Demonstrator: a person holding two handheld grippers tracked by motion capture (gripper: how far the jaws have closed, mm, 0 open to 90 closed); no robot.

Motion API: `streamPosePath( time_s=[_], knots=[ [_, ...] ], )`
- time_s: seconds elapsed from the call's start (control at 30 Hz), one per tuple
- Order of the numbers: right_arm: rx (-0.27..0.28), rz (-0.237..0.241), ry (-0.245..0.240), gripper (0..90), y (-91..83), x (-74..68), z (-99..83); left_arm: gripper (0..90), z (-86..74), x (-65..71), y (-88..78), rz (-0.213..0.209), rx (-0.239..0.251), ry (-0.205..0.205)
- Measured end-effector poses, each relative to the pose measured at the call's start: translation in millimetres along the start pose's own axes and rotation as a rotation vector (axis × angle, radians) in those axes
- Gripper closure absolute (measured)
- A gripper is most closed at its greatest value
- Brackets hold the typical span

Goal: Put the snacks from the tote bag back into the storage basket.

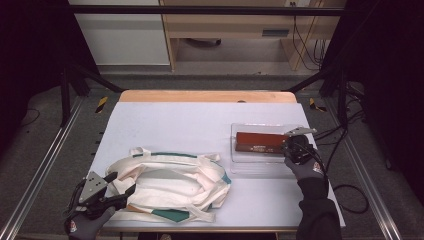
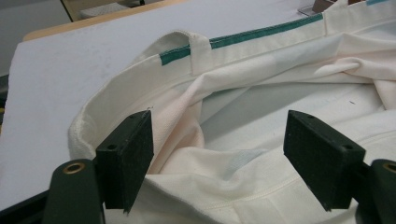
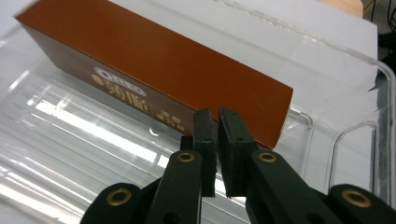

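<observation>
With the left gripper [image 2: 218, 163] spread wide at the tote bag [image 1: 170, 184] mouth, the right gripper [image 3: 218, 140], fingers nearly closed and empty, should open before taking the brown box [image 3: 154, 70] from the clear tray [image 3: 345, 121].

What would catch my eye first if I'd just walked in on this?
Probably the cream tote bag with green trim, crumpled at the table's near left, with the left gripper open at its mouth. Then the brown box lying in a clear tray at the right, where the right gripper sits nearly closed at the box's end.
</observation>
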State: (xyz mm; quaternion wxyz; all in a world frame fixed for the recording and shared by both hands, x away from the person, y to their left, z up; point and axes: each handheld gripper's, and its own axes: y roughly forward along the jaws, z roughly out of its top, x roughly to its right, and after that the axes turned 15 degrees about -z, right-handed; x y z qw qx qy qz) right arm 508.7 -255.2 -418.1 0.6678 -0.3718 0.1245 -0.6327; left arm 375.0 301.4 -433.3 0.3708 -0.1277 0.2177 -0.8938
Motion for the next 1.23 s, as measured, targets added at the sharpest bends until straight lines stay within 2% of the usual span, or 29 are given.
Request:
streamPosePath(
  time_s=[0.13,0.27,0.43,0.53,0.6,0.7,0.87,1.23],
  knots=[
    [0.054,0.014,0.022,81.2,-15.3,-0.6,0.2,23.9,0.0,0.2,-0.3,0.0,0.001,0.0],
    [0.107,0.02,0.055,67.7,-30.9,-2.4,-1.8,23.8,0.0,0.0,-1.1,-0.001,0.008,-0.005],
    [0.179,0.001,0.096,51.3,-49.6,-7.6,-14.0,23.9,0.0,-0.4,-1.9,-0.003,0.012,-0.008],
    [0.229,0.024,0.135,41.1,-59.0,-8.2,-22.3,23.8,0.0,-0.5,-1.5,-0.002,0.01,-0.009],
    [0.243,0.047,0.156,37.5,-62.2,-8.4,-26.5,23.8,0.1,-0.8,-1.4,-0.002,0.009,-0.009],
    [0.271,0.065,0.167,31.3,-68.0,-10.3,-34.1,23.7,-0.2,-0.9,-1.7,-0.001,0.009,-0.01],
    [0.315,0.073,0.198,26.9,-79.0,-11.4,-51.1,23.7,-0.4,-1.4,-1.6,-0.002,0.008,-0.01],
    [0.323,0.055,0.25,25.1,-83.5,-13.5,-82.4,24.3,-0.9,-1.9,-0.9,0.003,0.006,-0.015]
  ],
)
